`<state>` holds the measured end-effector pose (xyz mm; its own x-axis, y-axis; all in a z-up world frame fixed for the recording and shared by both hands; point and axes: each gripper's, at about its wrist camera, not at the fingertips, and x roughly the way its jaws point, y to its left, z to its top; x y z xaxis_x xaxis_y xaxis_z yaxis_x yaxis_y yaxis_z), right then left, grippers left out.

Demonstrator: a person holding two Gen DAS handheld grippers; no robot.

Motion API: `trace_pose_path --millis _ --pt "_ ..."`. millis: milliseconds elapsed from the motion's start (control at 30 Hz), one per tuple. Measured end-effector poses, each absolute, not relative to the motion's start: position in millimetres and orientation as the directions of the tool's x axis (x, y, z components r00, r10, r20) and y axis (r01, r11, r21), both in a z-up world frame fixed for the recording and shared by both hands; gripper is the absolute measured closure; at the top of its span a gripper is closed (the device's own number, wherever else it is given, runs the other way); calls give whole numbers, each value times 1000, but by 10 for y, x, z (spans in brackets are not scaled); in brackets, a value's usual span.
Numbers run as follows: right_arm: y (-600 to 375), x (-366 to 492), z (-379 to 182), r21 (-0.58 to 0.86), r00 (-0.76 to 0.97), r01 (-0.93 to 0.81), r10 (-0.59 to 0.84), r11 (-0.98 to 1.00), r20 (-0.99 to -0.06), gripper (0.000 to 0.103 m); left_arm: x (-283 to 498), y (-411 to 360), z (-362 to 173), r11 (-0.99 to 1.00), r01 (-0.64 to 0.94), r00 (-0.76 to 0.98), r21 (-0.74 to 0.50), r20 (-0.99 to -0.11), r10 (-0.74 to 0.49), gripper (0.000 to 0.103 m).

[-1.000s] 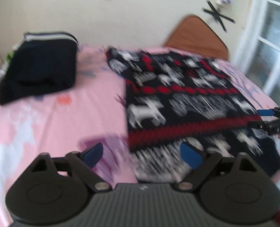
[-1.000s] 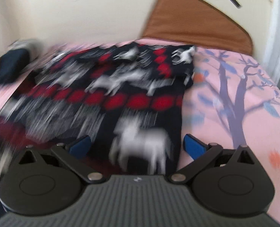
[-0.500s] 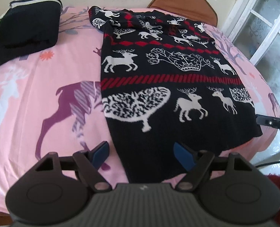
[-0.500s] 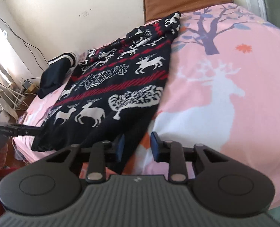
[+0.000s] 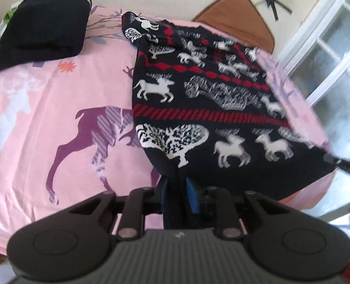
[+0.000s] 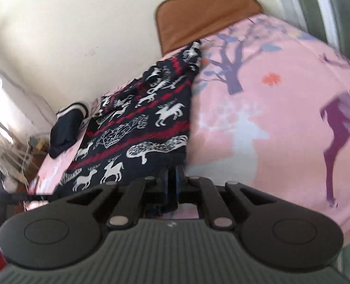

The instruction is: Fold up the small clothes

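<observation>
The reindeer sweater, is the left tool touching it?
Touching. The left wrist view shows the left tool shut on the reindeer sweater, with its near hem pinched between the blue pads.

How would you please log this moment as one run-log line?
left gripper: shut on sweater hem | right gripper: shut on sweater hem | bedsheet
</observation>
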<state>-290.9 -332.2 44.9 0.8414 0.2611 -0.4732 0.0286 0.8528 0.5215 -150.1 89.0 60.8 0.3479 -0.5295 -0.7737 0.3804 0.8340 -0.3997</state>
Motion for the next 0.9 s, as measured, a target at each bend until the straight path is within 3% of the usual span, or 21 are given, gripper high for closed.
trace_pose_path --millis 200,333,433,500,533,567,633,700,800,833,867,900 --pt "-3468 -2601 850 553 884 -91 323 828 -338 96 -1104 1026 986 749 351 407 -562 -628 -663 86" --pt "-3501 -1825 1153 475 905 -100 279 874 -322 96 -518 774 1232 781 354 535 -515 -574 -620 83" --pt "-3522 -1144 1134 393 929 81 74 916 -364 90 -98 479 1187 903 241 652 -356 -630 -422 53" --pt "-3512 -904 1058 286 897 195 -53 938 -438 61 -48 427 1078 927 205 641 -315 -673 -370 52" --pt "-3527 -911 1008 282 885 210 -59 936 -461 54 -91 458 1024 912 231 625 -340 -667 -407 44" --pt "-3559 -1012 943 320 895 169 -9 932 -445 53 -156 495 970 900 253 616 -355 -658 -433 29" --pt "-3582 -1243 800 382 898 120 64 916 -435 47 -297 548 863 905 258 620 -339 -660 -424 14" --pt "-3556 -1432 643 403 887 102 101 909 -451 45 -378 496 763 905 283 608 -318 -670 -426 14" --pt "-3395 -1521 434 372 858 110 101 922 -504 43 -410 392 638 925 306 600 -227 -708 -372 23" --pt "-3337 -1480 358 344 842 122 87 931 -533 44 -410 339 603 931 313 600 -187 -721 -347 42" --pt "-3274 -1458 307 323 830 121 83 939 -552 54 -396 278 546 933 323 589 -157 -739 -328 76" --pt "-3201 -1449 284 308 826 110 86 945 -557 90 -377 287 505 934 327 571 -147 -756 -319 92"
